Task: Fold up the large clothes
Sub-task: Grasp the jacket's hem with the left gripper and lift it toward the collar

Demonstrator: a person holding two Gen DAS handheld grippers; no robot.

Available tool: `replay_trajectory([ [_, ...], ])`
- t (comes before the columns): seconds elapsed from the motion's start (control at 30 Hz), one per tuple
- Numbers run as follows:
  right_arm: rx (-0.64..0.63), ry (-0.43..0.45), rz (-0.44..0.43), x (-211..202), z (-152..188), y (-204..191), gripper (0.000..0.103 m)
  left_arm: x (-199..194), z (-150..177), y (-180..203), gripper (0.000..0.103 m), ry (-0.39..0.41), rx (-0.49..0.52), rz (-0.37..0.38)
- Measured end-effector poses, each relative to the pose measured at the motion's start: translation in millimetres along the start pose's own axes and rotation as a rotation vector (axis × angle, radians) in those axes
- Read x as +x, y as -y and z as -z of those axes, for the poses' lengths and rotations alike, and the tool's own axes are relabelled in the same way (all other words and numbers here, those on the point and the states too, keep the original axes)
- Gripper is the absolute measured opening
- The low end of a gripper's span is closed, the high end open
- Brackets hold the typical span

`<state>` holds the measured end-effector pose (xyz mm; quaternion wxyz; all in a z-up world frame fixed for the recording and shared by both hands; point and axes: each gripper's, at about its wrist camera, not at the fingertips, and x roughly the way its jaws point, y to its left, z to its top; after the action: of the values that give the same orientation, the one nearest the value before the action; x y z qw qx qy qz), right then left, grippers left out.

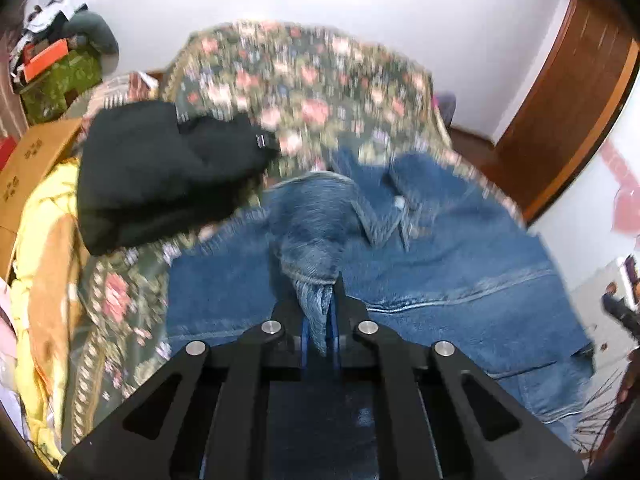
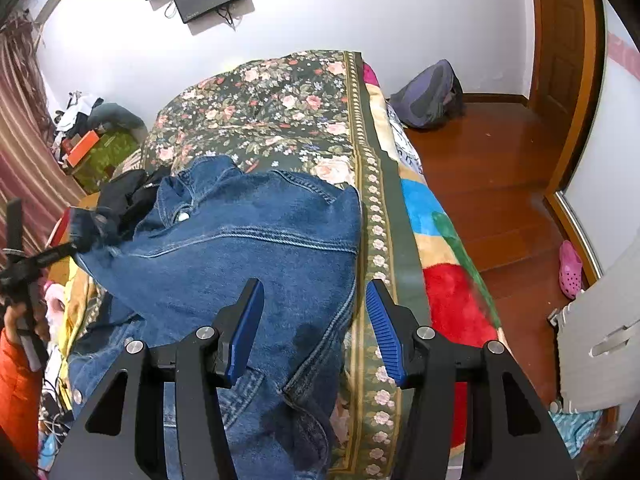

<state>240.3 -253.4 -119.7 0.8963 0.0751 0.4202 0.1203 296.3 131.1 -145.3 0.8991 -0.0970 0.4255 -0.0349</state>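
Observation:
A blue denim jacket (image 2: pixel 248 256) lies spread on the floral bedspread (image 2: pixel 280 120), back side up, collar toward the far end. My left gripper (image 1: pixel 320 300) is shut on a bunched fold of the denim jacket (image 1: pixel 440 280) and lifts it off the bed; it also shows at the left of the right wrist view (image 2: pixel 84 224), holding the jacket's left edge. My right gripper (image 2: pixel 316 320) is open and empty, hovering above the jacket's near right edge, with its blue pads (image 2: pixel 380 320) apart.
A black garment (image 1: pixel 160 172) lies on the bed left of the jacket. A cardboard box (image 1: pixel 28 168) and yellow bedding (image 1: pixel 44 248) sit at the left. A colourful blanket (image 2: pixel 440 264) hangs over the bed's right side above the wooden floor (image 2: pixel 500 184), with a backpack (image 2: pixel 428 100) there.

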Motion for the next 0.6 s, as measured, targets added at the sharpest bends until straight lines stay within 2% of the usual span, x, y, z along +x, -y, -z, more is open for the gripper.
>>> replay_trajectory([
  [0.13, 0.015, 0.001, -0.042, 6, 3, -4, 0.049, -39, -7, -7, 0.007, 0.112, 0.011, -0.016],
  [0.23, 0.000, -0.034, -0.052, 18, 8, -13, 0.049, -45, -1, -14, 0.007, 0.126, 0.018, -0.065],
  [0.37, -0.026, -0.079, -0.053, 29, 16, -20, 0.049, -29, 15, -28, 0.008, 0.074, 0.020, -0.108],
  [0.6, -0.058, -0.118, -0.036, 30, 26, -23, 0.049, 9, 51, -47, 0.015, -0.063, -0.011, -0.111],
])
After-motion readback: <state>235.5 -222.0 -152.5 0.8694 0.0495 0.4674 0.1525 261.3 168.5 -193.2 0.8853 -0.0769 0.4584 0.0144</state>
